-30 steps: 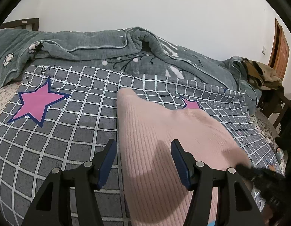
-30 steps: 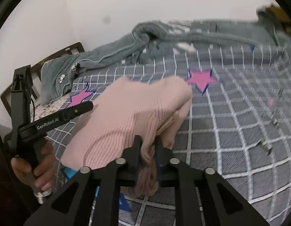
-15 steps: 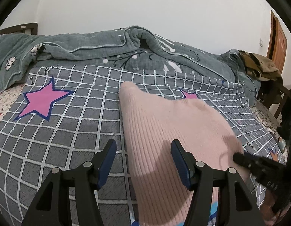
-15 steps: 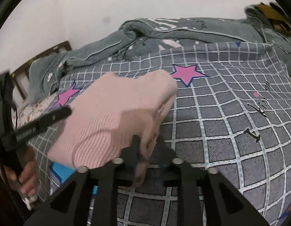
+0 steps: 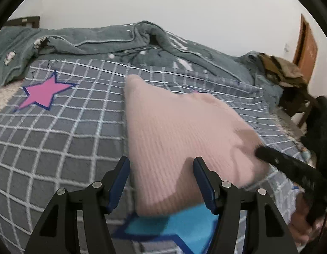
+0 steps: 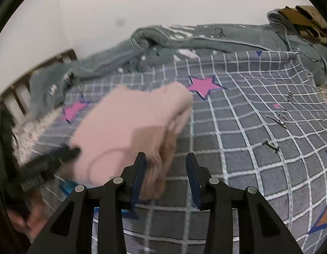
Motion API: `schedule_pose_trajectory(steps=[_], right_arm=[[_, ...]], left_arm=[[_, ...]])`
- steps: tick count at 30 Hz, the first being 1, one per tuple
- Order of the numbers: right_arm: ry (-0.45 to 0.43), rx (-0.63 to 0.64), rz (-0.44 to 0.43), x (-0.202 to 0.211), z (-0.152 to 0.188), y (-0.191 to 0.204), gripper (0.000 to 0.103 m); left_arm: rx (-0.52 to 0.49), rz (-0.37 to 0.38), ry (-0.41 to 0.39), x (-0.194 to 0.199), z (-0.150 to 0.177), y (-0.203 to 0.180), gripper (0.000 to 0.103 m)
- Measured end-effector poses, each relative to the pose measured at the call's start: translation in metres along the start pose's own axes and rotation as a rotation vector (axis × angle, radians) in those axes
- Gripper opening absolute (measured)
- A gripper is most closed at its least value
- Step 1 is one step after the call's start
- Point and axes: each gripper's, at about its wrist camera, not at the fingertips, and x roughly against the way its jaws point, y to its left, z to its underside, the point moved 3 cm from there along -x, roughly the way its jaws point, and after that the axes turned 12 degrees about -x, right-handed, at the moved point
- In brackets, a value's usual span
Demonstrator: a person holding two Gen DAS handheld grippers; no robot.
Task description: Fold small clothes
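Note:
A folded pink ribbed sweater lies on the grey checked bedspread. My left gripper hangs open over the sweater's near edge, and its pads touch nothing. In the right wrist view the same sweater lies folded, with a loose fold reaching between the fingers of my right gripper. That gripper's jaws are opening and its pads are off the cloth. The right gripper shows as a black finger at the sweater's right side. The left gripper is a blur at the sweater's left side.
A rumpled grey-green blanket runs along the back of the bed. Brown clothes are piled on a chair at the far right, near a wooden door. A wooden headboard bounds the left. A blue star is printed under the sweater's near edge.
My right gripper has opened and let go of the pink fold, which has dropped onto the bedspread. The left gripper has drawn back, and the blue star now shows below the sweater.

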Motion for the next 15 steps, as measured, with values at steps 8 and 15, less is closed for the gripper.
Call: schedule_pose_trajectory(steps=[8, 15], right_arm=[[0.065, -0.039, 0.019, -0.032, 0.007, -0.006, 0.038], [0.01, -0.029, -0.011, 0.008, 0.002, -0.013, 0.039]], left_arm=[[0.048, -0.004, 0.03, -0.001, 0.012, 0.0, 0.06], [0.041, -0.011, 0.037, 0.001, 0.006, -0.01, 0.06]])
